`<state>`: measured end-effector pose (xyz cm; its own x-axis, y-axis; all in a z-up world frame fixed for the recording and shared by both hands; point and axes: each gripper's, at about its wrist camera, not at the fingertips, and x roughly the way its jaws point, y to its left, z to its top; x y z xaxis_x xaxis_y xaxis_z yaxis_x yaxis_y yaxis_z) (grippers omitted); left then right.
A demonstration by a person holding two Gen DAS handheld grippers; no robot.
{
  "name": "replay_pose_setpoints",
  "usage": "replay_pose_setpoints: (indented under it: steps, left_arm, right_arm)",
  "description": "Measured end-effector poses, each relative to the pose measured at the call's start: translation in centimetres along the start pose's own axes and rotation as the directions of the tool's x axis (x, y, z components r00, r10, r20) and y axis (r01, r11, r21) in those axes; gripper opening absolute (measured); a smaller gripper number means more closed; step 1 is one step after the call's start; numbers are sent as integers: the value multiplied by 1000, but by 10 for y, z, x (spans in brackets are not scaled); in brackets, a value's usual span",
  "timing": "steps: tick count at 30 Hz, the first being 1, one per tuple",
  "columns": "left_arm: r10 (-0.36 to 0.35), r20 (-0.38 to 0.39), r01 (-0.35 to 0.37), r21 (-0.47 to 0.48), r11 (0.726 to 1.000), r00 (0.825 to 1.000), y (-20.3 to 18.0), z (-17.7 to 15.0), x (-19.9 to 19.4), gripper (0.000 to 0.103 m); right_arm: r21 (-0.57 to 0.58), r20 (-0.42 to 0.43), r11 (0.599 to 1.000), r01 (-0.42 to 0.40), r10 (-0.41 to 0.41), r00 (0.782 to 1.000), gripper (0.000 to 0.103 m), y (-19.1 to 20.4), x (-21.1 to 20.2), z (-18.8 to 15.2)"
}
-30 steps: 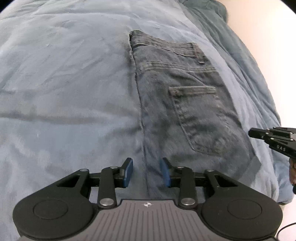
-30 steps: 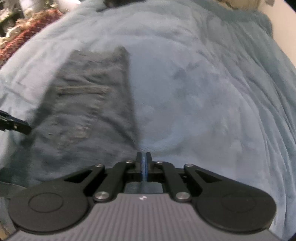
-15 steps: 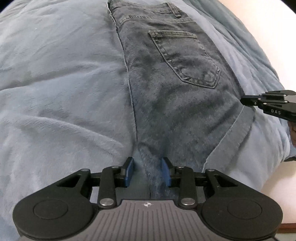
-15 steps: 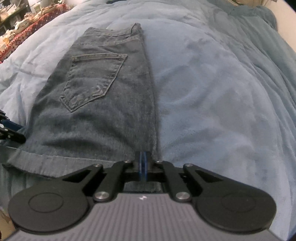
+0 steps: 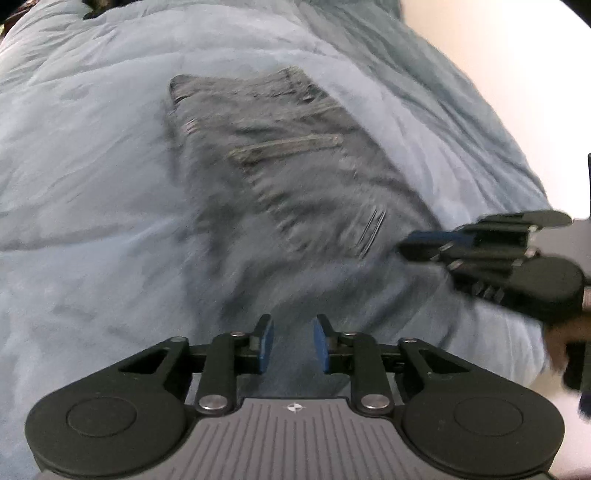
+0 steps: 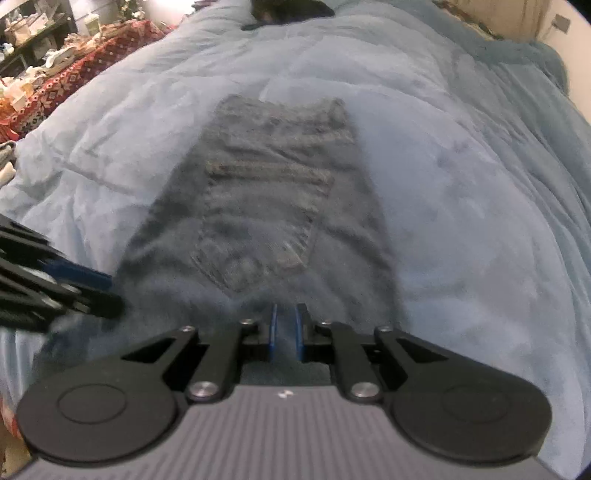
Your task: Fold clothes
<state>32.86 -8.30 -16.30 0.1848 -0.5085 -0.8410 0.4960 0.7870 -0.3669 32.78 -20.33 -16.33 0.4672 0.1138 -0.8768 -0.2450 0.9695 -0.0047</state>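
**On the blue bed cover, one pair of jeans between two grippers**

On the pale blue bed cover (image 5: 92,155) lies one pair of dark jeans (image 5: 280,177), folded lengthwise, with a single back pocket (image 6: 258,221) facing up. The waistband is at the far end and the near end reaches down to the grippers. On both long sides of the jeans the cover is wide and free, so there is much room to move. At the right of the left wrist view the cover ends against a pale surface.

Two grippers are seen. The left gripper (image 5: 293,341) has just been closing its jaws, but a clear gap stays between the blue pads and they press on nothing; blurred denim shows in the gap. The right gripper (image 6: 287,332) has just been opening a little from fully closed; its pads stand narrowly apart, and I cannot tell if cloth is between them.

Both views are blurred, so the seams of the jeans are hard to read. A patterned red cloth (image 6: 74,62) and some shelves appear far left in the right wrist view, cut off by the edge. One dark object (image 6: 288,9) at the far end of the bed is unclear.
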Motion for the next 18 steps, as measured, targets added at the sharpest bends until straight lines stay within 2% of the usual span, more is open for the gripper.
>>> replay_pose_setpoints:
  steps: [2, 4, 7, 10, 13, 15, 18]
  left_arm:
    - [-5, -8, 5, -9, 1000, 1000, -5, 3, 18, 20]
    - [19, -42, -20, -19, 1000, 999, -6, -4, 36, 20]
    - [26, -70, -28, -30, 999, 997, -3, -19, 44, 20]
    - [7, -93, -9, -20, 1000, 996, 4, -28, 38, 20]
    - [-24, -120, 17, -63, 998, 992, 14, -28, 27, 20]
    - [-32, -120, 22, -83, 996, 992, 20, -26, 13, 19]
    - [-14, -75, 8, -83, 996, 997, 27, -29, -14, 23]
  right_arm:
    - [-11, -6, 1000, -1, 1, 1000, 10, 6, 9, 2]
    - [-23, -31, 1000, 3, -4, 1000, 10, 6, 19, -7]
    - [-22, -45, 1000, -13, 12, 999, 10, -1, 22, -24]
    - [-18, -61, 999, -27, 26, 998, 10, -7, 15, -31]
    - [29, -65, 998, -56, 58, 996, 10, -14, 0, -25]
    - [56, -50, 996, -64, 67, 996, 15, -21, -15, -22]
    - [77, -21, 996, -40, 42, 999, 24, -34, -41, -23]
